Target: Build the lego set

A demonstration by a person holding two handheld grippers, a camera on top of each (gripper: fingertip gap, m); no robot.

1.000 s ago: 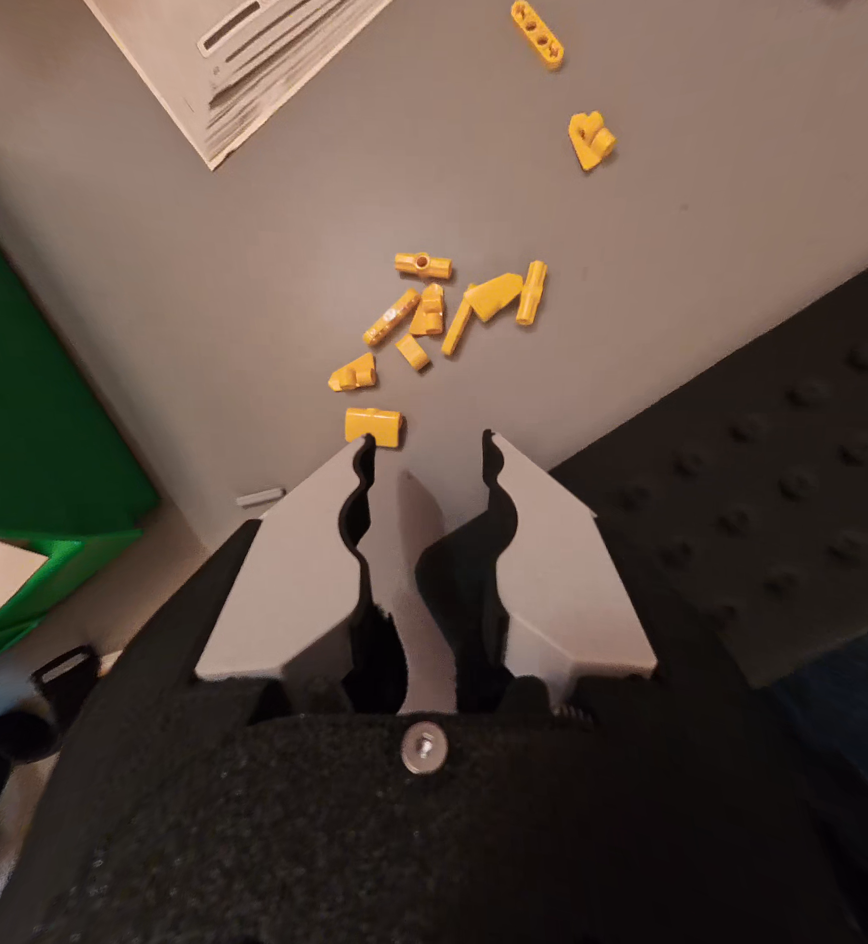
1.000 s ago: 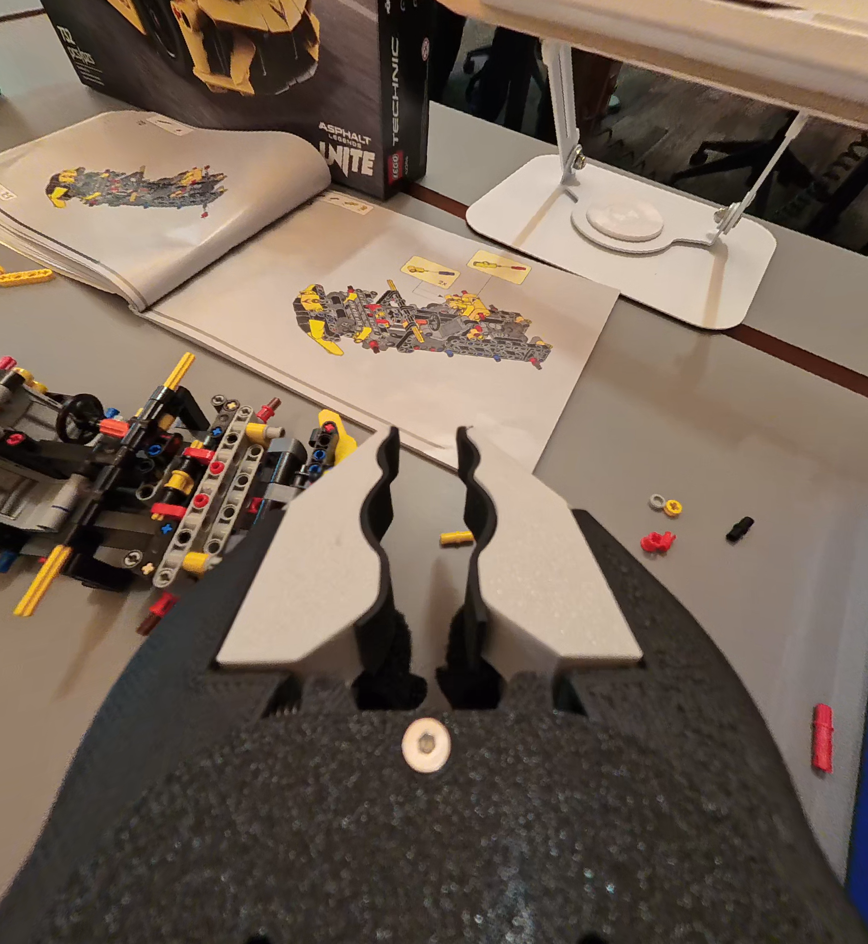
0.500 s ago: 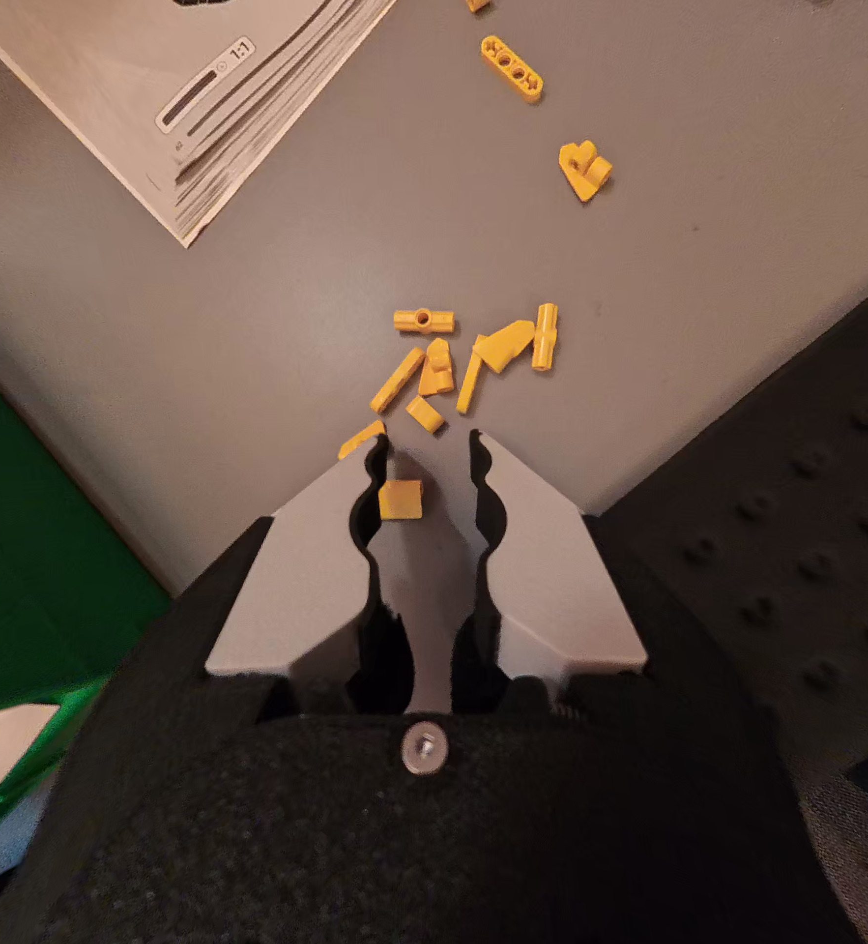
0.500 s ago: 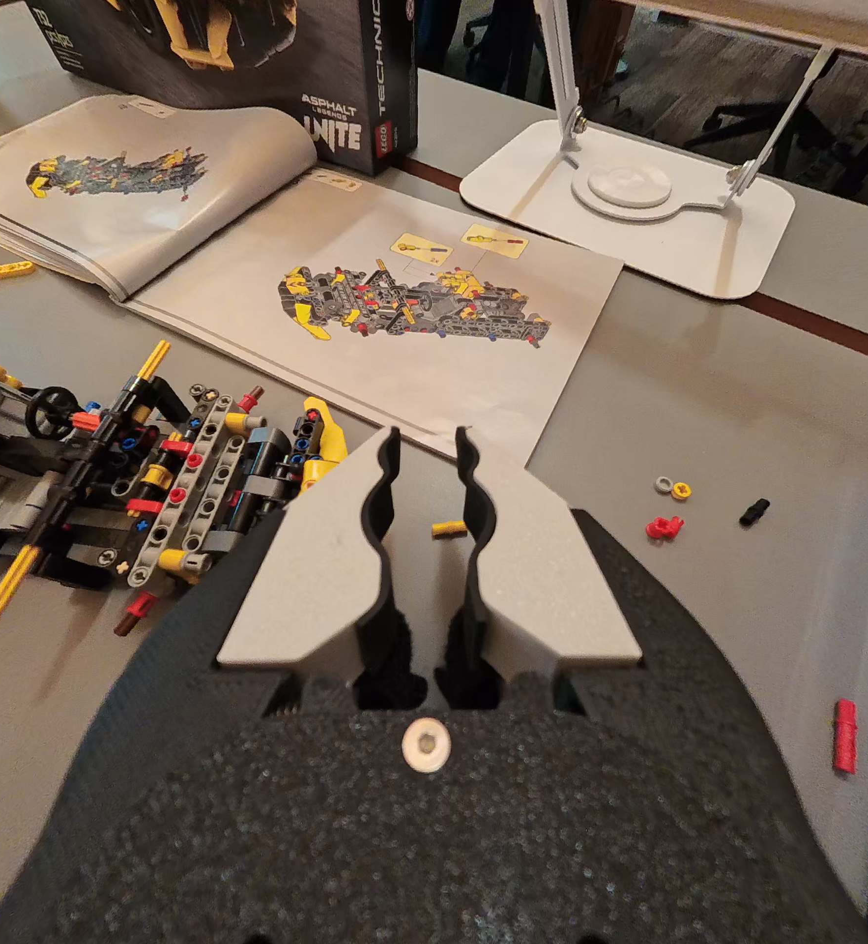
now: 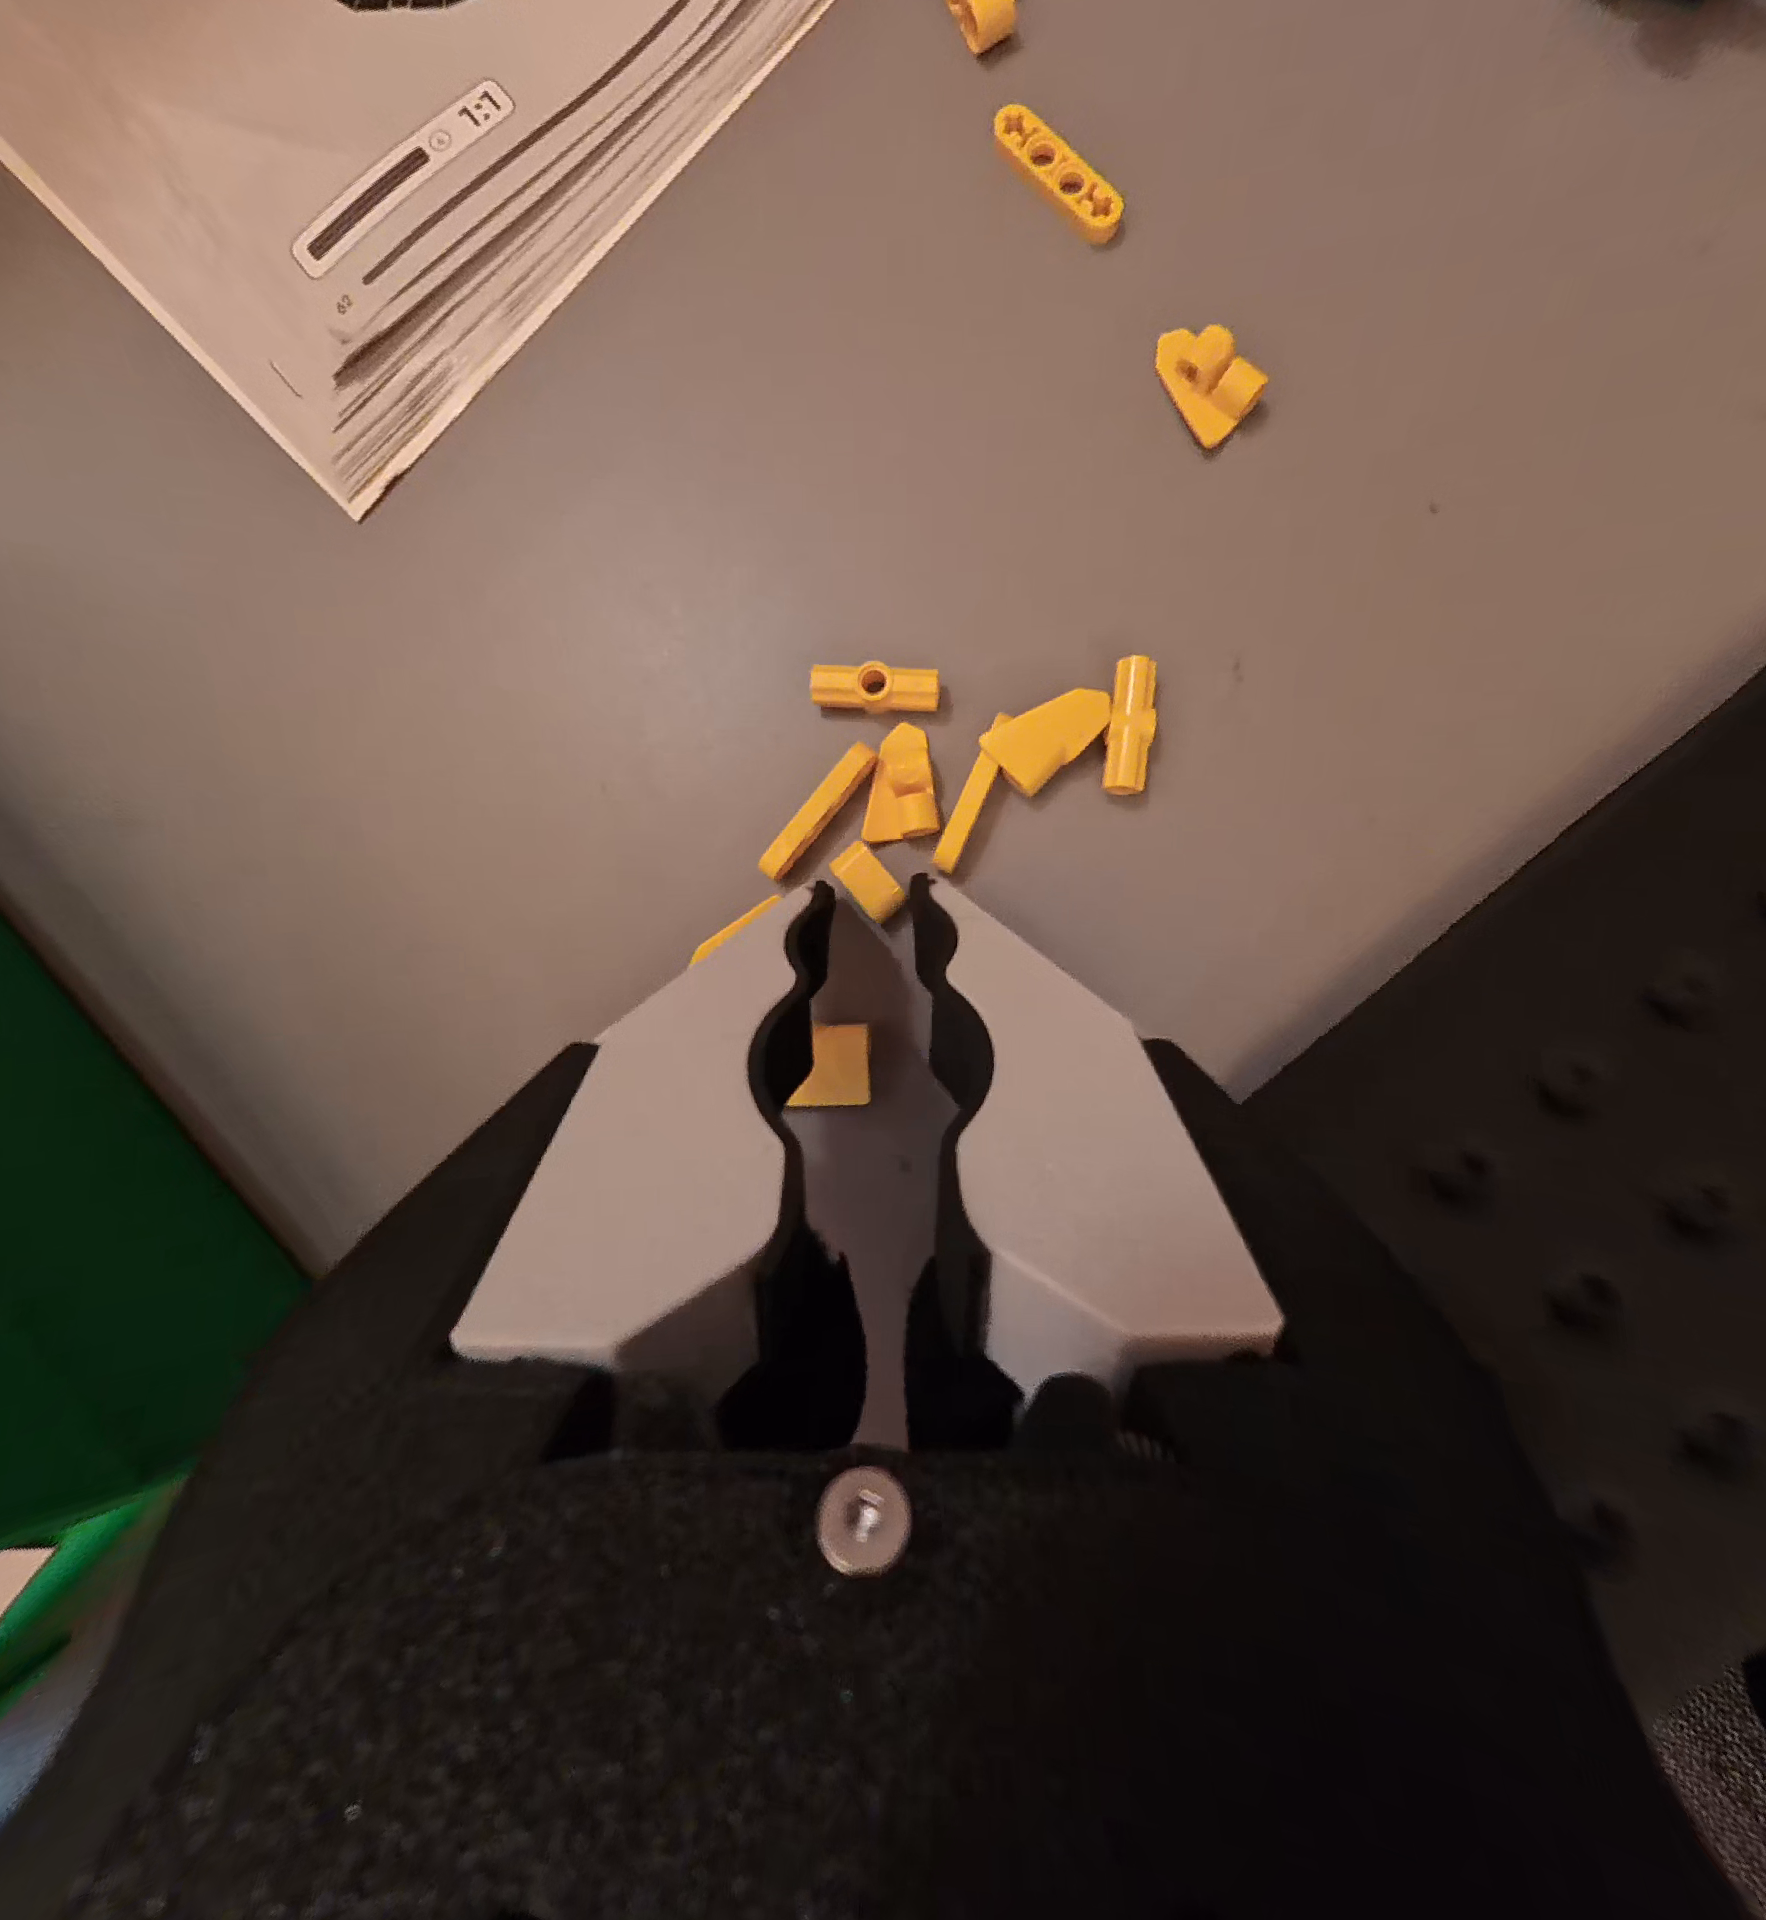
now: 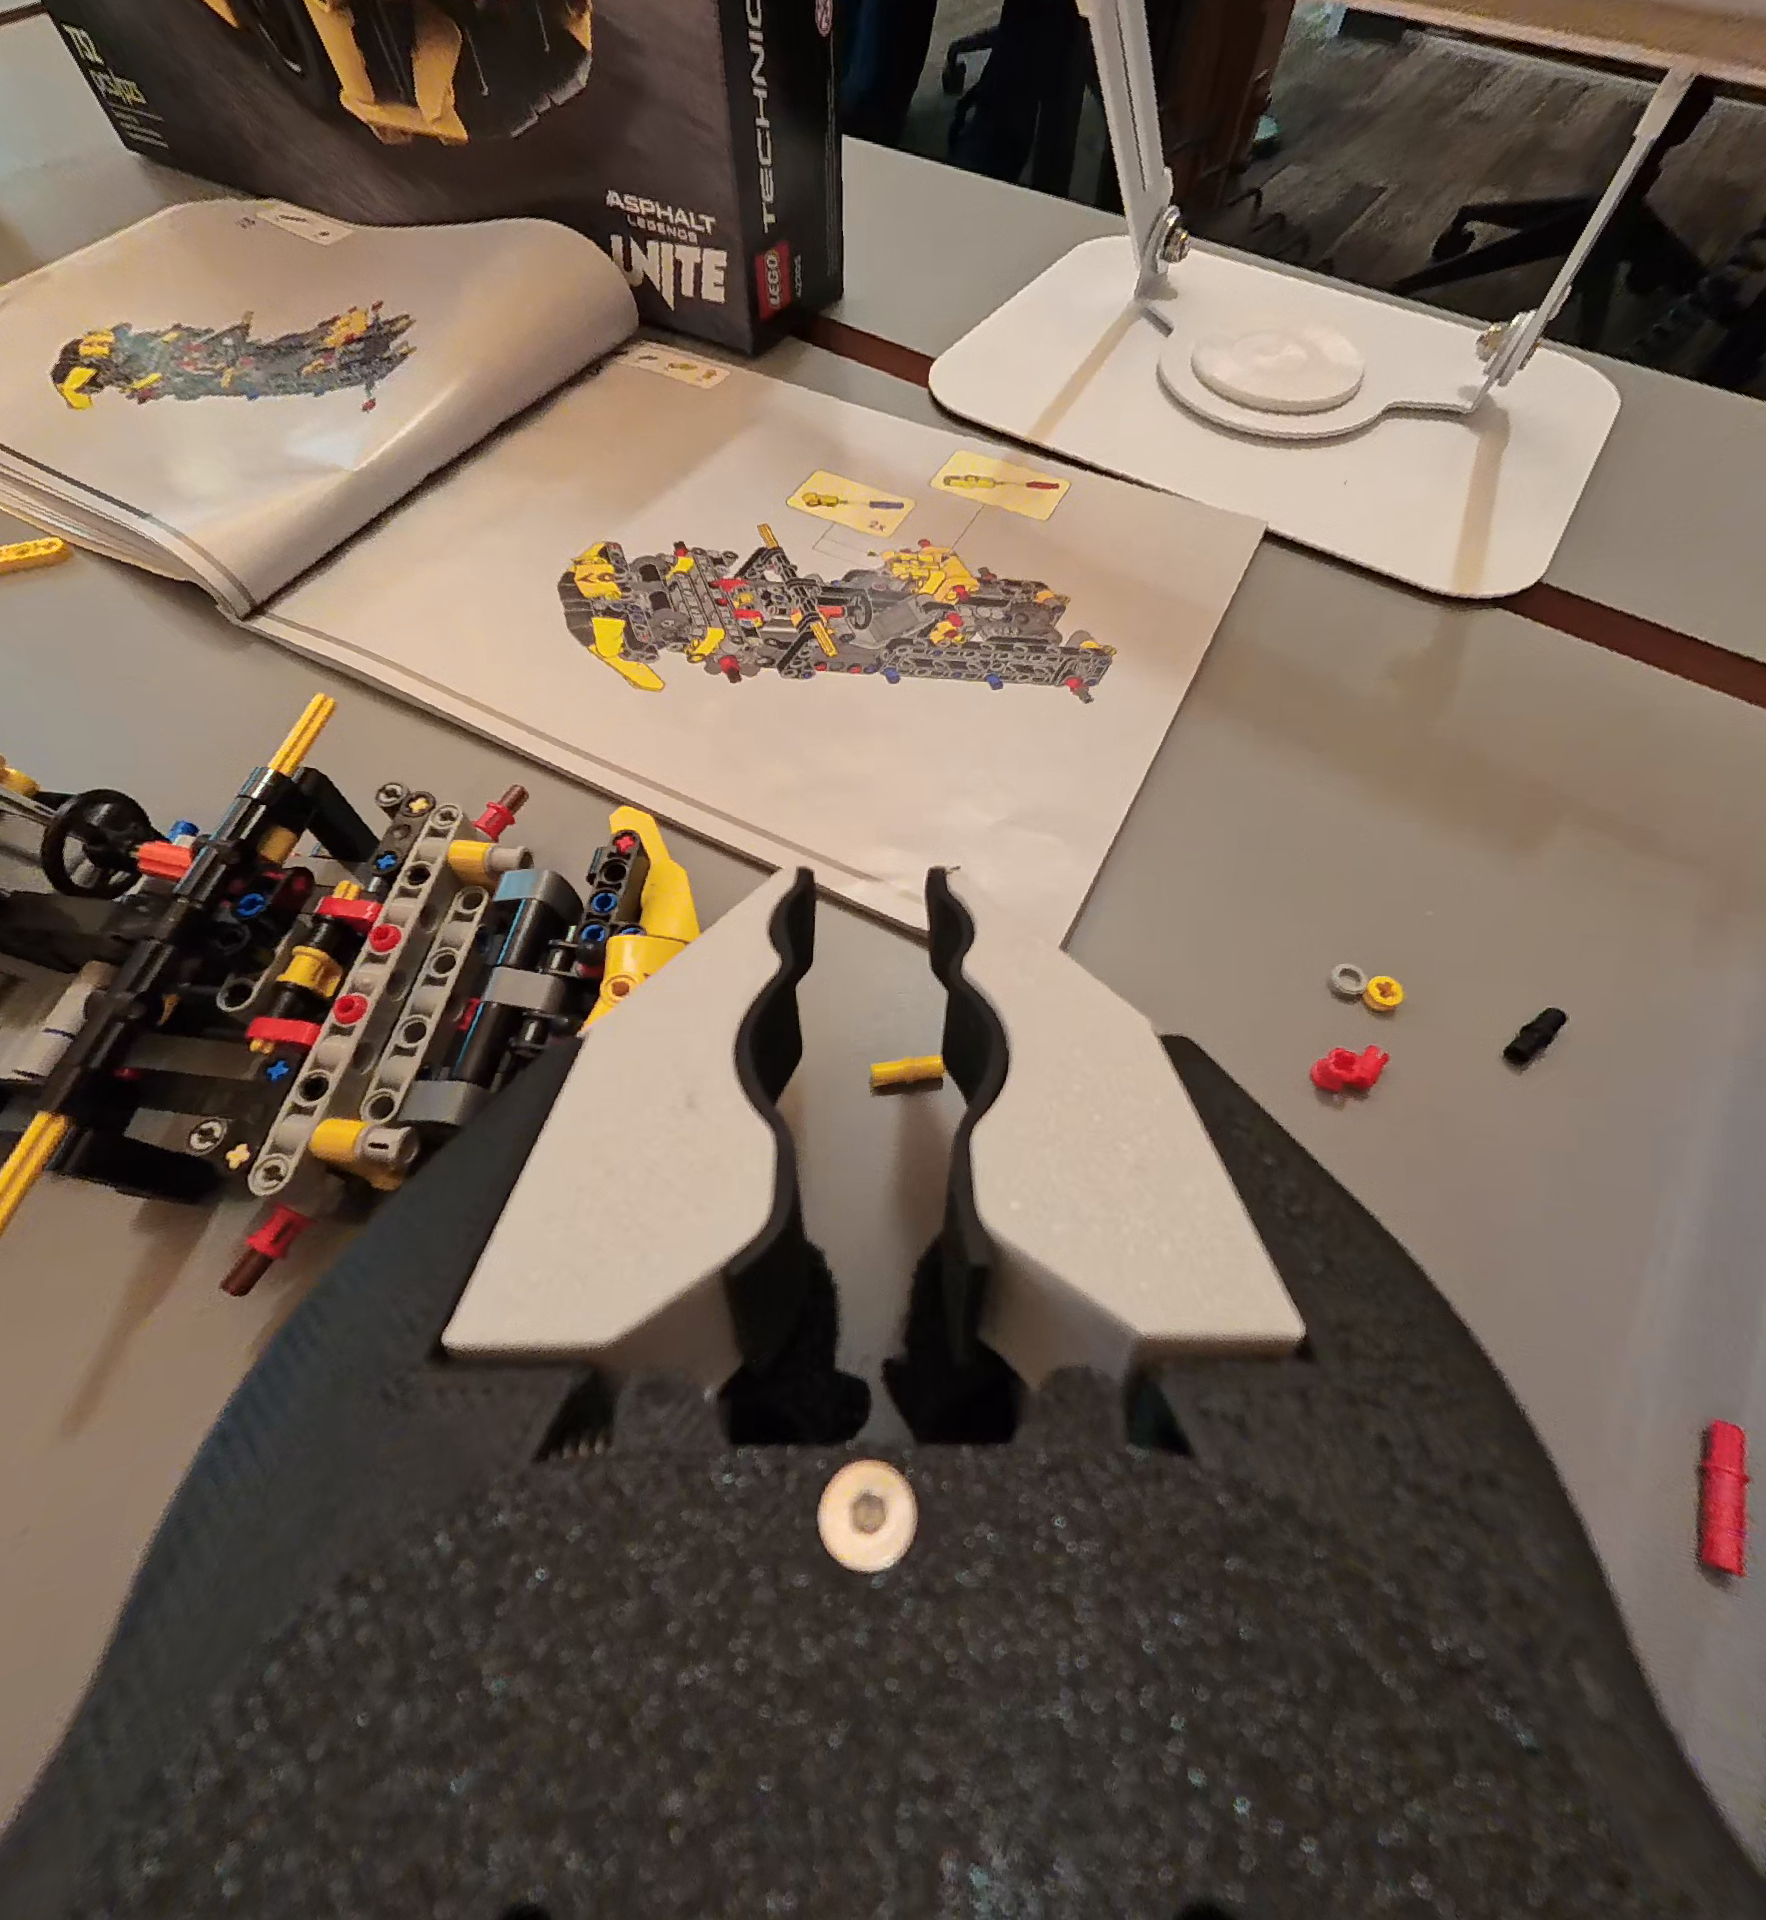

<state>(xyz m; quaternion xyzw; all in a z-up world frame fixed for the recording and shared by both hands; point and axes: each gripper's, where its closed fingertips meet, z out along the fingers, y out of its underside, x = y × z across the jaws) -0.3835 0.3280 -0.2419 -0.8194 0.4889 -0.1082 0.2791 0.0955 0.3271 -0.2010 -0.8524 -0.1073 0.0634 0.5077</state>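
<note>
Left gripper (image 5: pixel 868 888) angled down over grey table (image 5: pixel 650 571), jaws at a narrow gap, closed on nothing. Flat yellow square piece (image 5: pixel 837 1065) flat on the table inside that gap, well back from the tips, hard against the left finger's inner edge and partly hidden by it; whether touching it, cannot tell. Clear space between the piece and the right finger.

Just past the tips, small yellow block (image 5: pixel 866 881), right at the mouth of the jaws. Beyond it, a loose cluster of yellow parts: slim bar (image 5: pixel 817 810), wedge piece (image 5: pixel 903 784), thin strip (image 5: pixel 967 821), curved panel (image 5: pixel 1045 740), short connector (image 5: pixel 1129 724) and cross-hole connector (image 5: pixel 874 687). Farther off, heart-shaped piece (image 5: pixel 1209 384) and four-hole beam (image 5: pixel 1058 174). Corner of instruction booklet (image 5: pixel 339 208) upper left, green box (image 5: pixel 48 1143) at left, black studded mat (image 5: pixel 1585 1039) at right.

Right gripper (image 6: pixel 874 883) low over the same table, jaws parted by a modest gap, empty. Yellow pin (image 6: pixel 905 1070) on the table, seen between the fingers, close to the right one. Partly built car chassis (image 6: pixel 287 987) just left of the left finger. Open booklet ahead of the tips, set box (image 6: pixel 494 135) and white stand base (image 6: pixel 1274 416) behind it. To the right, well apart from the jaws: grey ring (image 6: pixel 1346 979), yellow ring (image 6: pixel 1383 992), red clip (image 6: pixel 1346 1068), black pin (image 6: pixel 1533 1034), red cylinder (image 6: pixel 1723 1496).
</note>
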